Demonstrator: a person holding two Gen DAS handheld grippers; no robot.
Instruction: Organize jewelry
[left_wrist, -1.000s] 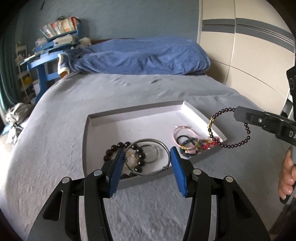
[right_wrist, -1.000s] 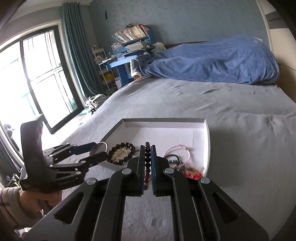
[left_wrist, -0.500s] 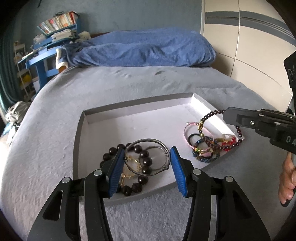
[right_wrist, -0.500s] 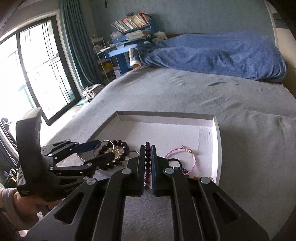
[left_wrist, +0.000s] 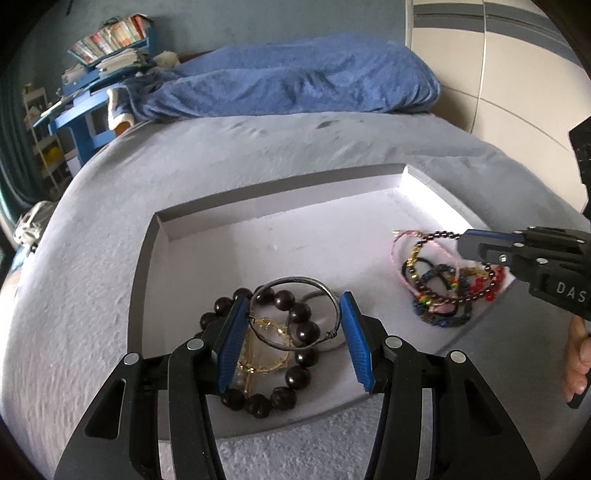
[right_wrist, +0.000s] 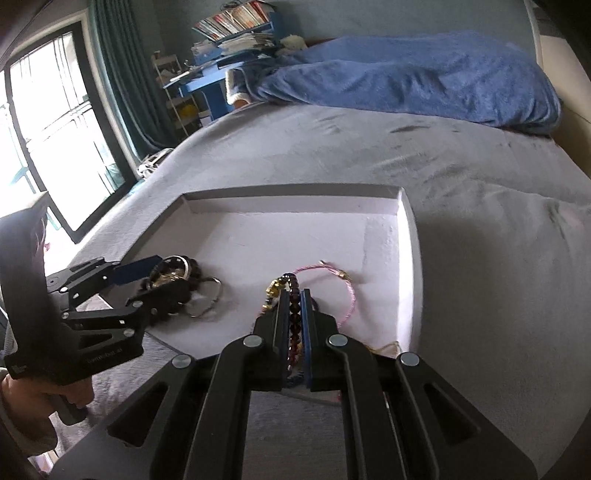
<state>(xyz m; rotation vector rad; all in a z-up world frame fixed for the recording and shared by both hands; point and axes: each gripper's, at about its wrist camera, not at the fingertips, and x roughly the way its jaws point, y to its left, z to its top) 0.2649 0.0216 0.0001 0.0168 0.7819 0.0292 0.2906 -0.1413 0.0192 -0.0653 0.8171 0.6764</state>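
A shallow white tray (left_wrist: 280, 206) lies on the grey bed. My left gripper (left_wrist: 293, 326) holds a silver bangle (left_wrist: 295, 286) between its blue pads, just above a large dark bead bracelet (left_wrist: 299, 373) and gold chain in the tray's near left part. My right gripper (right_wrist: 294, 293) is shut on a small dark-bead bracelet (right_wrist: 293, 314), lowered onto a pile of coloured bracelets (left_wrist: 439, 291) at the tray's right side; a pink cord bracelet (right_wrist: 343, 284) lies there. The right gripper also shows in the left wrist view (left_wrist: 465, 245).
A blue blanket (left_wrist: 295, 85) lies across the far end of the bed. A blue desk with books (left_wrist: 96, 88) stands far left, a window (right_wrist: 48, 122) beyond it. A cream wardrobe (left_wrist: 498, 74) is at the right.
Both grippers have moved forward and down over the tray. The small dark-bead bracelet has come down from the air onto the coloured pile. The bangle is now low over the large beads.
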